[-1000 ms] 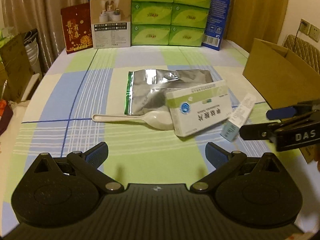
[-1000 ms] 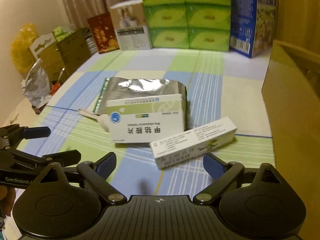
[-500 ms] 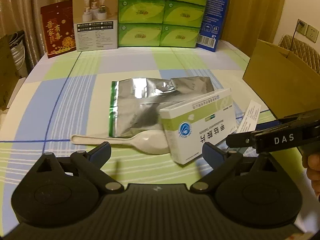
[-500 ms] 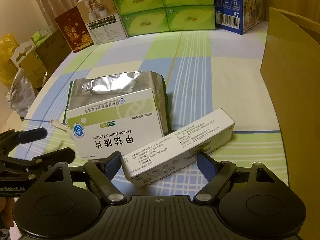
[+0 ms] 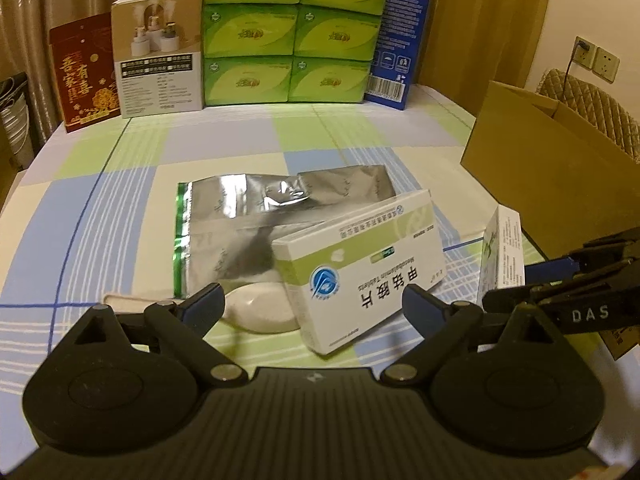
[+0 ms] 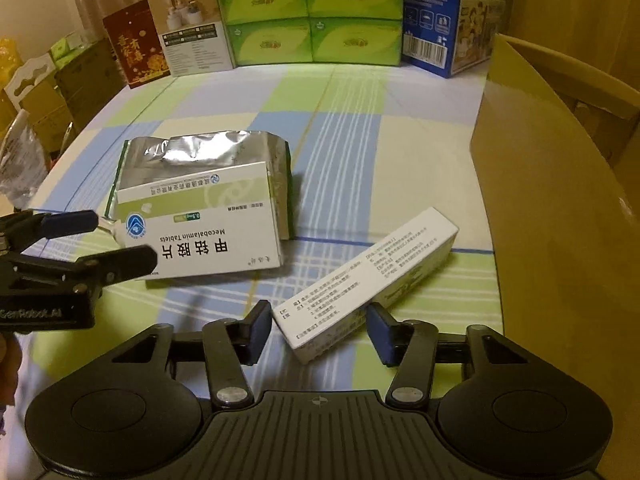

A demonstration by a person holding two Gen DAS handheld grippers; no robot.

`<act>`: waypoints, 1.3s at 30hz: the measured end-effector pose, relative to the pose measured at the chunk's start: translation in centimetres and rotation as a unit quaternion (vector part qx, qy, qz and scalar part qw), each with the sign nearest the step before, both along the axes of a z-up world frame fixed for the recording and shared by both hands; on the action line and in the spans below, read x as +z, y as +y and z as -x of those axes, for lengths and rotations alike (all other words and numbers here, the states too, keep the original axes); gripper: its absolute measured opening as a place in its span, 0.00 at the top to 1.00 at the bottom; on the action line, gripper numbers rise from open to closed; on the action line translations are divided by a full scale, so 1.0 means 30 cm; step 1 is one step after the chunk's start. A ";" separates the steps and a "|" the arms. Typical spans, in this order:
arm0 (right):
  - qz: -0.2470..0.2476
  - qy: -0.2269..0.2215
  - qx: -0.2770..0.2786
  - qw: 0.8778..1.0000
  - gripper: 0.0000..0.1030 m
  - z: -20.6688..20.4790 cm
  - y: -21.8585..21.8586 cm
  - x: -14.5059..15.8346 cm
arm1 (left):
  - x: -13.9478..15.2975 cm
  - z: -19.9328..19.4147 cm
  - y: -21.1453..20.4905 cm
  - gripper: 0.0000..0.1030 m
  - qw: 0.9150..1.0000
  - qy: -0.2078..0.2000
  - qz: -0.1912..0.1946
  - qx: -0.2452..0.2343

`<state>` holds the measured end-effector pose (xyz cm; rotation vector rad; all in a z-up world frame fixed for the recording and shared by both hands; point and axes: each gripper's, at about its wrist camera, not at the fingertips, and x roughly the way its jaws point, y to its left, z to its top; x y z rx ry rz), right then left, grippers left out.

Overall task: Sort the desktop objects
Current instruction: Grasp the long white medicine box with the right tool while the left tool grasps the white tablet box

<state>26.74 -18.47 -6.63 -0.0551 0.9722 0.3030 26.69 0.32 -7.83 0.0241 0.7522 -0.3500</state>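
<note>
Checked cloth covers the desk (image 6: 352, 152). My right tool (image 6: 320, 330) has closed in around the slim box (image 6: 372, 280) at 6 o'clock, jaws spread, not pinching yet. My left tool (image 5: 312, 300), spread too, now straddles the tablet box (image 5: 360, 268).

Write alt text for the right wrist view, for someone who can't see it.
The right gripper, open, straddles the near end of a long white carton on a checked tablecloth. Left, a white-and-green tablet box lies on a foil pouch; right, a cardboard box.
</note>
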 end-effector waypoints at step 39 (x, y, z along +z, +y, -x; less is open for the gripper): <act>-0.030 0.008 -0.042 0.999 0.68 0.135 -0.102 0.024 | 0.024 0.207 -0.166 0.82 0.997 0.023 -0.019 -0.070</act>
